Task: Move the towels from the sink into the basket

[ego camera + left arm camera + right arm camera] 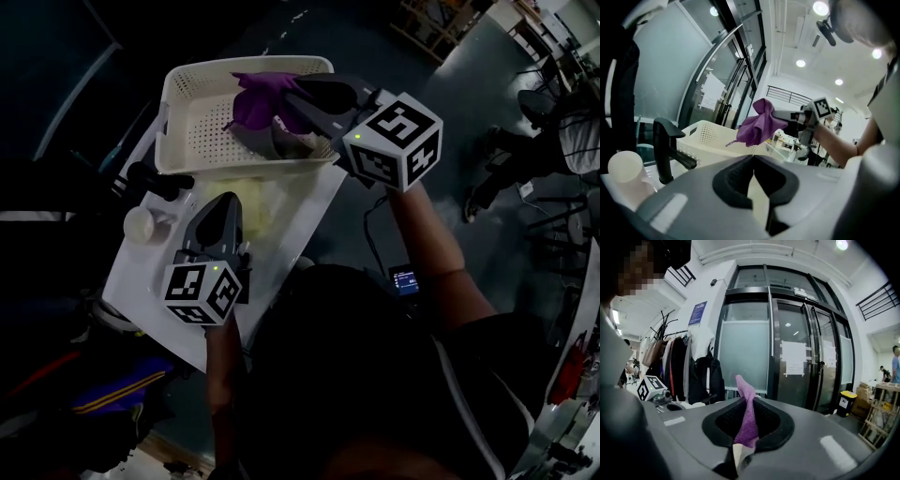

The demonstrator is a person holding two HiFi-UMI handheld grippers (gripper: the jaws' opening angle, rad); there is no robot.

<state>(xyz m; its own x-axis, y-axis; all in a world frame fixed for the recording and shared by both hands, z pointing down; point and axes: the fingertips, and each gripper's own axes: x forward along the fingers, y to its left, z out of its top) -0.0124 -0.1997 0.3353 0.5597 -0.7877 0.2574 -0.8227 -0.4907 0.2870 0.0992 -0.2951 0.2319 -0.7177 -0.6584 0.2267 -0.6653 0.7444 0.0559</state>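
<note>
The right gripper [292, 105] is clenched on a purple terry towel [256, 99], which hangs over the white perforated plastic basket [199, 131]. The left gripper [223, 208] is above the white counter [281, 234] with its jaws together and nothing between them. The only marks that can be made out are the black-and-white squares on each cube.

The left gripper view alone shows the towel side-on above the basket rim, beside a black tap [665, 145] and a white cup [626, 171]. The right gripper view alone shows glass doors [787, 357] with paper sheets and a blue sign [697, 313], print too small to read.
</note>
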